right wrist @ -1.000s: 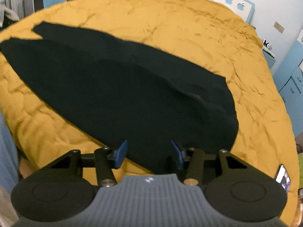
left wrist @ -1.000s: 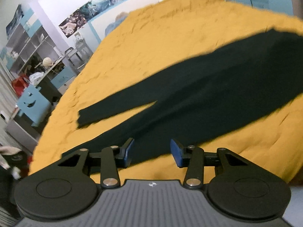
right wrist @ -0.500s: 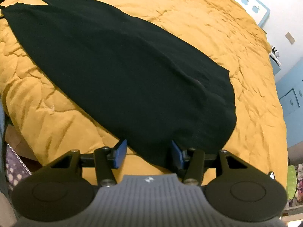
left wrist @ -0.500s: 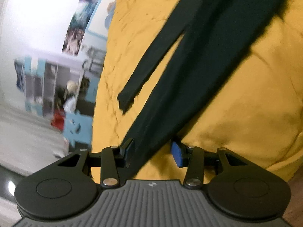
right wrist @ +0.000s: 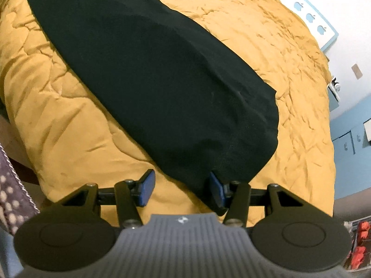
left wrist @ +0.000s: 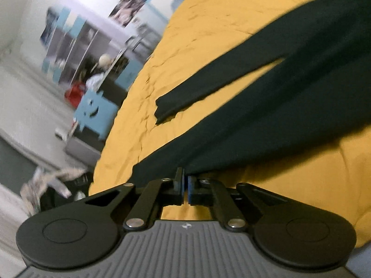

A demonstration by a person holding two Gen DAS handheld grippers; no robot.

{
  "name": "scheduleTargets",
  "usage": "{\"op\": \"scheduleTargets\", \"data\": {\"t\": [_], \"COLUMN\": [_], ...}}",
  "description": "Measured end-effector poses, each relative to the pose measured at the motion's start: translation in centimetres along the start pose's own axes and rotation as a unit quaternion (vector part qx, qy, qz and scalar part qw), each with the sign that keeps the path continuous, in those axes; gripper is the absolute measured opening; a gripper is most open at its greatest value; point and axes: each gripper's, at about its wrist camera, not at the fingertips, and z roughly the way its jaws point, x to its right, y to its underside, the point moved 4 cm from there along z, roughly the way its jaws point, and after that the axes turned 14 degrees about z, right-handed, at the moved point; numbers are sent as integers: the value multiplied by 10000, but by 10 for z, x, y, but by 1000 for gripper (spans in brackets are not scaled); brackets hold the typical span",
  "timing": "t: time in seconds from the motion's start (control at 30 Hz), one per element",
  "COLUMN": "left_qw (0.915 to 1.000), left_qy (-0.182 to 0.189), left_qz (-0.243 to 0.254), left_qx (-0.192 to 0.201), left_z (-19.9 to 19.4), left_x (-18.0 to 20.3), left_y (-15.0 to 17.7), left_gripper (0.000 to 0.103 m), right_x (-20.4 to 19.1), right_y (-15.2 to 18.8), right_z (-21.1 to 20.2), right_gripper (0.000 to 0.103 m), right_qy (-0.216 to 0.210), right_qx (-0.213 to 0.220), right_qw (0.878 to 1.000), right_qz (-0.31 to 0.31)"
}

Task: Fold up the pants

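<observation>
Black pants (left wrist: 278, 115) lie spread flat on a yellow quilt (left wrist: 231, 23), the two legs splitting apart toward the left of the left wrist view. My left gripper (left wrist: 185, 180) is shut, its pads pinched together on the near leg's lower edge close to the cuff. In the right wrist view the wide waist end of the pants (right wrist: 162, 81) lies just ahead. My right gripper (right wrist: 180, 187) stands open low over the near waist corner, with the fabric lying between the jaws against the right pad (right wrist: 215, 190).
The quilt (right wrist: 58, 115) drops off at the bed's near edge below both grippers. A blue cabinet (left wrist: 92, 115) and shelves stand beyond the bed's foot. Blue drawers (right wrist: 352, 143) stand past the right side, and dotted cloth (right wrist: 11, 197) hangs at the left.
My left gripper sank to the near leg's edge and closed on it. My right gripper rolled and came closer over the waist end, still open.
</observation>
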Motion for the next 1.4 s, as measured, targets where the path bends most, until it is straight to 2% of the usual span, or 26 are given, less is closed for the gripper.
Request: {"op": "scheduleTargets", "data": {"t": [0.1, 0.13, 0.17, 0.27, 0.4, 0.53, 0.6, 0.73, 0.83, 1.13, 1.27, 1.4], "left_qw": [9995, 9992, 9986, 9962, 9934, 9924, 9915, 9881, 9866, 9885, 9904, 9913], "left_qy": [-20, -21, -21, 46, 63, -177, -346, -407, -383, -229, -219, -130], "left_qz": [-299, -396, -511, -857, -1128, -1217, -1253, -1480, -1578, -1376, -1135, -926], "left_qx": [-67, -93, -110, -145, -176, -97, -54, -120, -185, -577, -758, -929], "left_z": [-10, -12, -14, -21, -23, -28, -30, -17, -1, 66, 98, 128], "left_x": [-6, -9, -13, -21, -37, -55, -65, -86, -95, -88, -73, -55], "left_y": [-1, -3, -5, -7, -18, -39, -53, -81, -105, -168, -187, -202], "left_gripper": [1, 1, 1, 1, 1, 1, 1, 1, 1, 1, 1, 1], "right_x": [-3, -2, -1, 7, 18, 42, 56, 76, 98, 148, 156, 159], "right_y": [7, 9, 10, 8, -6, -40, -62, -96, -127, -198, -219, -224], "right_z": [2, 2, 0, -12, -34, -56, -61, -54, -33, 69, 118, 168], "right_gripper": [45, 35, 16, 1, 0, 0, 0, 0, 0, 0, 0, 0], "right_qy": [304, 361, 402, 381, 387, 408, 440, 533, 442, 121, 50, -49], "right_qx": [67, 130, 197, 443, 550, 836, 939, 1038, 1013, 722, 548, 258], "right_qw": [9990, 9985, 9982, 9979, 9976, 9956, 9941, 9922, 9914, 9892, 9890, 9889], "right_qz": [-325, -388, -399, -262, -167, 138, 327, 448, 706, 1271, 1376, 1460]}}
